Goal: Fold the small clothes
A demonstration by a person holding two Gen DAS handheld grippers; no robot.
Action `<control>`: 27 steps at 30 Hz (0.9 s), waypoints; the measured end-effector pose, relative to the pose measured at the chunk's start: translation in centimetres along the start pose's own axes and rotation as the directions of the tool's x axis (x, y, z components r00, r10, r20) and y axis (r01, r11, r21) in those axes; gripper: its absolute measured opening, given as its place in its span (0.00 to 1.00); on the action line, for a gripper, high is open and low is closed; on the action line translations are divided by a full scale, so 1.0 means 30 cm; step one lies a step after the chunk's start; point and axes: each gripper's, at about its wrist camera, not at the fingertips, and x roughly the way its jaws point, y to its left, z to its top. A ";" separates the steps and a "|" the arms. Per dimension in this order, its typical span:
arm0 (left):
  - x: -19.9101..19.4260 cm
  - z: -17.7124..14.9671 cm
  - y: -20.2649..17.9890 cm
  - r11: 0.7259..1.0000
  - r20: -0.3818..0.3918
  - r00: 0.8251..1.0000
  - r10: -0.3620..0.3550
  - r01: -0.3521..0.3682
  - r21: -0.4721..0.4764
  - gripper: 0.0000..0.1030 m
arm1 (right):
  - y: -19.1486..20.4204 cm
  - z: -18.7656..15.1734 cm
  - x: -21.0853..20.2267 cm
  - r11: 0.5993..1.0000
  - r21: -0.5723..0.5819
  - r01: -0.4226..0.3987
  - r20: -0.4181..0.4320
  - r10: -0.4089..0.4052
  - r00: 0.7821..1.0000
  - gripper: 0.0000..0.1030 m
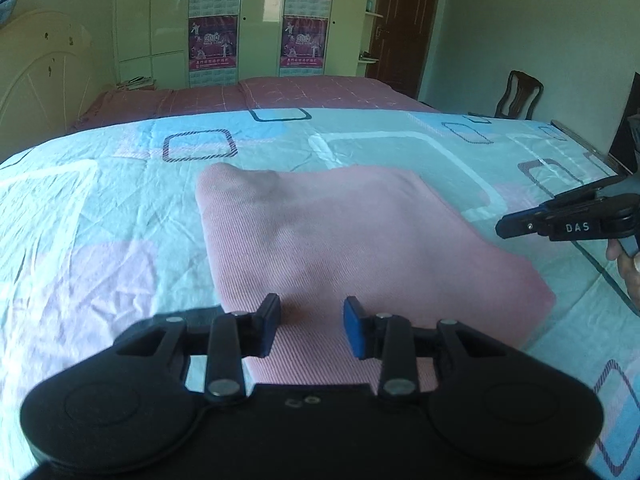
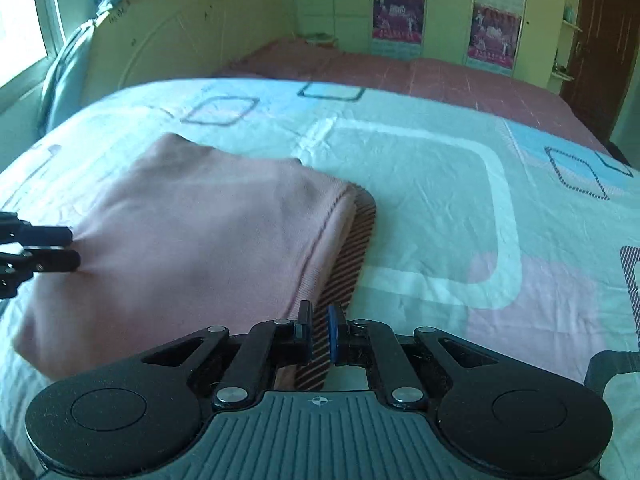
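Observation:
A pink garment (image 1: 340, 240) lies folded on the patterned bedsheet (image 1: 80, 220); it also shows in the right wrist view (image 2: 192, 232), with a striped hem band (image 2: 352, 256) at its right edge. My left gripper (image 1: 312, 328) is open over the garment's near edge, nothing between its fingers. It also shows in the right wrist view (image 2: 74, 249) at the garment's left edge. My right gripper (image 2: 319, 334) stands nearly closed, with the striped band between its fingers. It shows in the left wrist view (image 1: 506, 227) at the far right, beside the garment.
The bed's light blue, white and pink sheet (image 2: 440, 200) extends around the garment. A dark pink cover (image 1: 280, 92) lies behind. A headboard (image 2: 168, 40), wardrobe with posters (image 1: 256, 20), a door (image 1: 404, 24) and a wooden chair (image 1: 520, 96) stand beyond.

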 end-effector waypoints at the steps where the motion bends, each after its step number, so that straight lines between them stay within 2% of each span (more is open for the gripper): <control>1: -0.017 -0.020 -0.010 1.000 0.000 1.000 0.008 -0.008 -0.002 0.32 | 0.030 -0.010 -0.026 0.999 -0.016 -0.035 0.023 0.035 0.999 0.07; 4: -0.042 -0.056 -0.038 0.999 -0.011 0.999 0.037 -0.037 0.013 0.32 | 0.095 -0.052 -0.041 0.993 -0.083 -0.080 0.001 0.081 0.997 0.07; 7: -0.055 -0.072 -0.055 0.998 -0.023 0.998 0.062 -0.061 0.026 0.33 | 0.114 -0.110 0.001 0.991 -0.131 -0.035 -0.077 0.025 0.997 0.07; 9: -0.059 -0.083 -0.061 0.997 -0.037 0.997 0.072 -0.071 0.022 0.32 | 0.103 -0.145 0.018 0.990 -0.137 -0.035 -0.099 0.021 0.995 0.07; 14: -0.048 -0.167 -0.073 0.995 -0.090 0.991 0.096 -0.098 -0.009 0.33 | 0.093 -0.196 0.016 0.990 -0.140 -0.019 -0.075 0.009 0.997 0.07; 18: -0.098 -0.192 -0.074 0.990 -0.064 0.992 0.110 -0.115 -0.084 0.33 | 0.109 -0.191 -0.015 0.991 -0.136 -0.002 -0.049 -0.004 0.999 0.07; 23: -0.083 -0.216 -0.106 0.987 -0.101 0.984 0.144 -0.151 -0.060 0.34 | 0.102 -0.238 -0.008 0.989 -0.148 -0.006 -0.064 -0.004 0.998 0.07; 27: -0.085 -0.213 -0.119 0.981 -0.098 0.981 0.169 -0.177 -0.076 0.33 | 0.107 -0.225 -0.018 0.994 -0.113 0.000 -0.069 -0.008 0.998 0.07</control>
